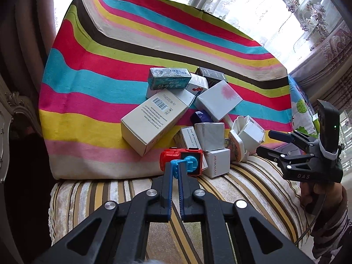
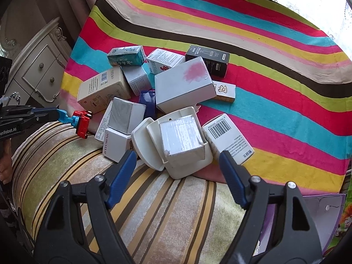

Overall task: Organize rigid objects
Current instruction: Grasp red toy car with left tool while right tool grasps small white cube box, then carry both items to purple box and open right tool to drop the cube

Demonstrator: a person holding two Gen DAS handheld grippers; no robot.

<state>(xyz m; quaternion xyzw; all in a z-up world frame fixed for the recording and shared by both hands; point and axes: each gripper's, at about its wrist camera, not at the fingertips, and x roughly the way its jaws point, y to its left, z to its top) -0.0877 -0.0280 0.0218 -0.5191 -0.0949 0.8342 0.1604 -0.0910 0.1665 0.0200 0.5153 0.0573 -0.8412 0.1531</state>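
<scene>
My left gripper (image 1: 175, 169) is shut on the blue part of a red and blue toy truck (image 1: 183, 160), held just in front of a heap of small boxes; the truck also shows in the right wrist view (image 2: 81, 120). The heap holds a large beige box (image 1: 151, 124), a teal box (image 1: 168, 78), a white box with a pink stain (image 2: 183, 83), a black box (image 2: 208, 59) and a foil-wrapped cube (image 2: 182, 140) inside a white plastic holder (image 2: 154, 149). My right gripper (image 2: 177, 165) is open, its fingers either side of that holder, a little short of it.
The boxes lie on a rainbow-striped cloth (image 2: 275, 83) over a striped velvet sofa seat (image 2: 158, 209). A white carved cabinet (image 2: 37, 72) stands at the left. Curtains and a window (image 1: 264, 11) are behind. A barcode box (image 2: 228, 138) lies right of the holder.
</scene>
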